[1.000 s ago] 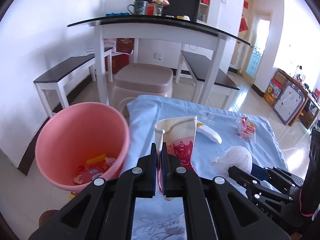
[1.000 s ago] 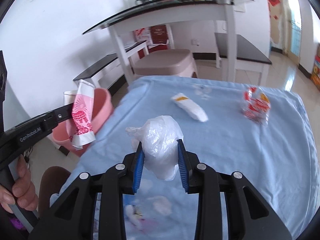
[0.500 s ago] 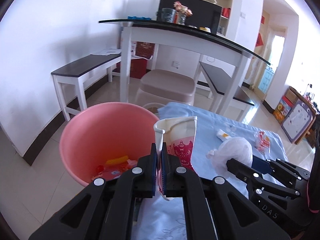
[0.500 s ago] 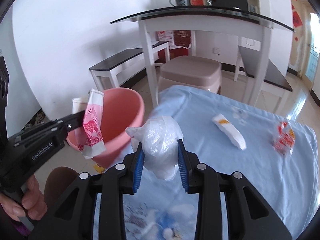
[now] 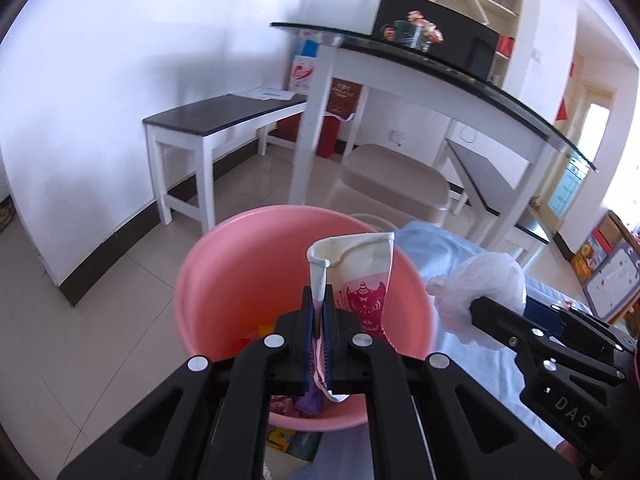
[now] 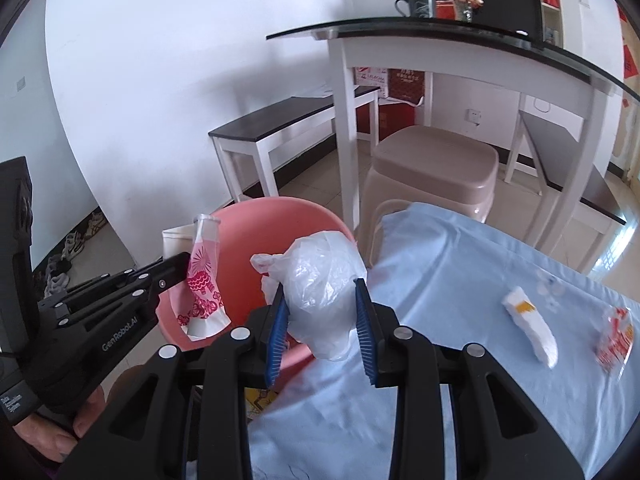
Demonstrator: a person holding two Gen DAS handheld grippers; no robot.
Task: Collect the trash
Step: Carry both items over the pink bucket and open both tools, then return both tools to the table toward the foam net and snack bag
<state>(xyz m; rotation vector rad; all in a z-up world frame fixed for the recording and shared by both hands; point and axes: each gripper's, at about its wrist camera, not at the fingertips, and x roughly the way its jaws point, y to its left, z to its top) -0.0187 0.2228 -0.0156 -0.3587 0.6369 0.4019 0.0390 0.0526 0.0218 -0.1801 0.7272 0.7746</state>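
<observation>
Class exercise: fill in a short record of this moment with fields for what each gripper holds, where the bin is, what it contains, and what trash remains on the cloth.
left gripper: shut on a flattened paper cup with a red print, held over the bin
right gripper: shut on a crumpled plastic bag, held beside the bin's rim
bin: pink, on the floor at the edge of the blue cloth
in bin: some coloured wrappers at the bottom, partly hidden
left on cloth: white packet, red-and-clear wrapper

Ahead of you stand white walls (image 5: 160, 40), a pale tiled floor (image 5: 100, 280), a glass-topped white dining table (image 6: 440, 36), dark-topped benches (image 6: 280, 120) and a beige stool (image 6: 436, 168).
</observation>
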